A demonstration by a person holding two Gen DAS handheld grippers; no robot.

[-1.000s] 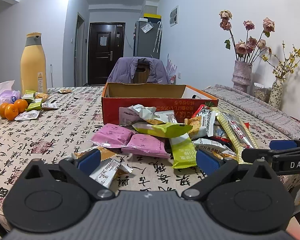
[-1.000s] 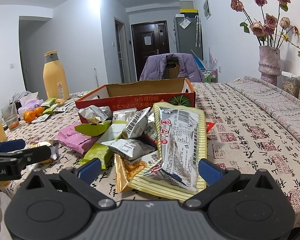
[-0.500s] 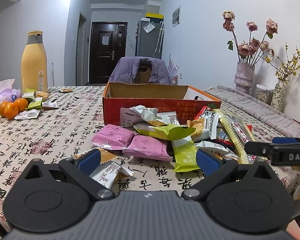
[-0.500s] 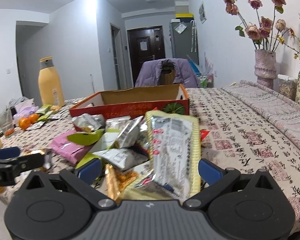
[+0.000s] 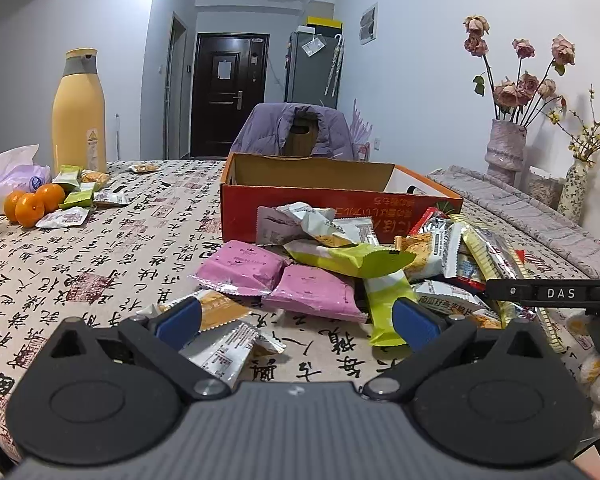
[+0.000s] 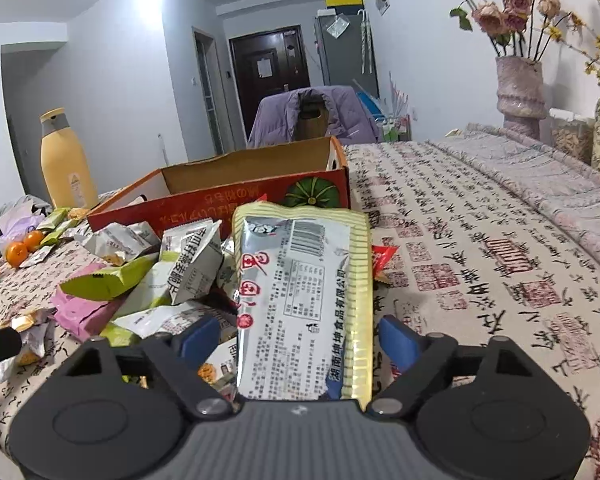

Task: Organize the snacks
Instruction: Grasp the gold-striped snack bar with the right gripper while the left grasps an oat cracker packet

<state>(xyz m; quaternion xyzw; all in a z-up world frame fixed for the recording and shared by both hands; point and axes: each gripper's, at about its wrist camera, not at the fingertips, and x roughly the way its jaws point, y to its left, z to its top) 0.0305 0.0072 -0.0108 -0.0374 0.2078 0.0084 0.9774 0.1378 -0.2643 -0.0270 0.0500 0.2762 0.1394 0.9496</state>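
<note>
We judge the long yellow-edged snack packet (image 6: 304,304) light, crinkly and slippery, best pinched across its narrow width near the close end. It lies on the snack heap before the orange carton (image 6: 256,188). Our right tongs (image 6: 298,342) tilt downward, jaws just closing around it, pads not yet pressing. Our left tongs (image 5: 296,318) hover wide open, empty, over the worktop (image 5: 120,248)

right gripper (image 6: 298,338) moved in over the long yellow packet (image 6: 302,304), jaws just closing around it, pads not yet touching
</note>
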